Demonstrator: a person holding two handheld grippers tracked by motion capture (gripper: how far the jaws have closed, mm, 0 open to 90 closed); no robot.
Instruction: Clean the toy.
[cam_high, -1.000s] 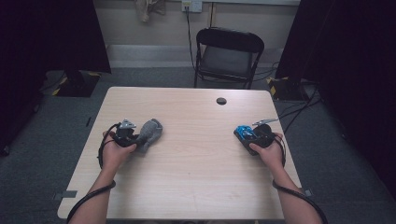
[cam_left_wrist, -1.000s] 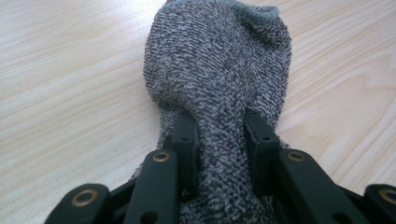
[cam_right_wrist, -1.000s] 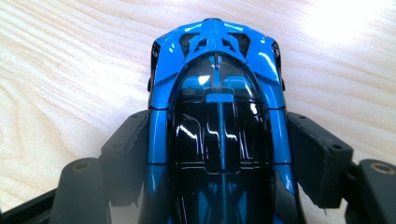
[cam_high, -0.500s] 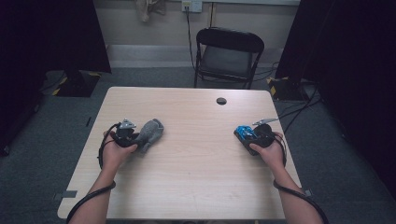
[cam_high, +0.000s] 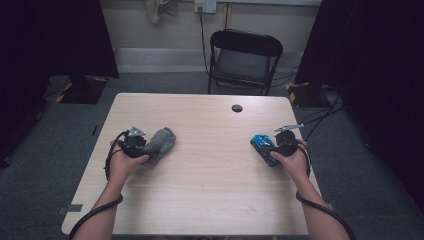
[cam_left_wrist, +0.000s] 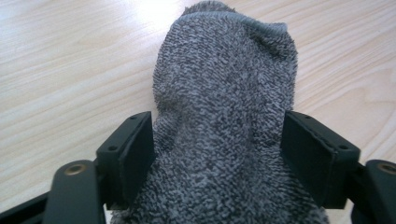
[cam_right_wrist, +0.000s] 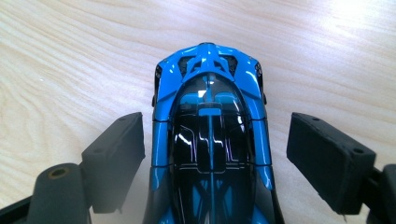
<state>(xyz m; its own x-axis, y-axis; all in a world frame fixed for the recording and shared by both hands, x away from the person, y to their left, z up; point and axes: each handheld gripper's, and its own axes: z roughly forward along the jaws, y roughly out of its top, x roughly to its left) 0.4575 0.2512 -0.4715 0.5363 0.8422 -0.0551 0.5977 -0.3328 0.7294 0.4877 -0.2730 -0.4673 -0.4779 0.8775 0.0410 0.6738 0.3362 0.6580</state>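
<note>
A grey terry sock (cam_high: 162, 141) lies on the left part of the table, and the same sock (cam_left_wrist: 224, 70) lies between the jaws of my left gripper (cam_high: 151, 148). The left gripper (cam_left_wrist: 217, 140) has just been opening; its pads rest at the sock's sides without squeezing it. A blue and black toy car (cam_high: 260, 144) sits on the table at the right. My right gripper (cam_high: 268, 149) straddles the car's rear. In the right gripper view, the right gripper (cam_right_wrist: 215, 149) has just been opening, and a clear gap shows between each pad and the toy car (cam_right_wrist: 210, 93).
The light wooden table (cam_high: 210, 195) has a small black round cap (cam_high: 237, 108) near its far edge. A black folding chair (cam_high: 245, 55) stands behind the table. Cables trail from both grippers and over the floor at the right.
</note>
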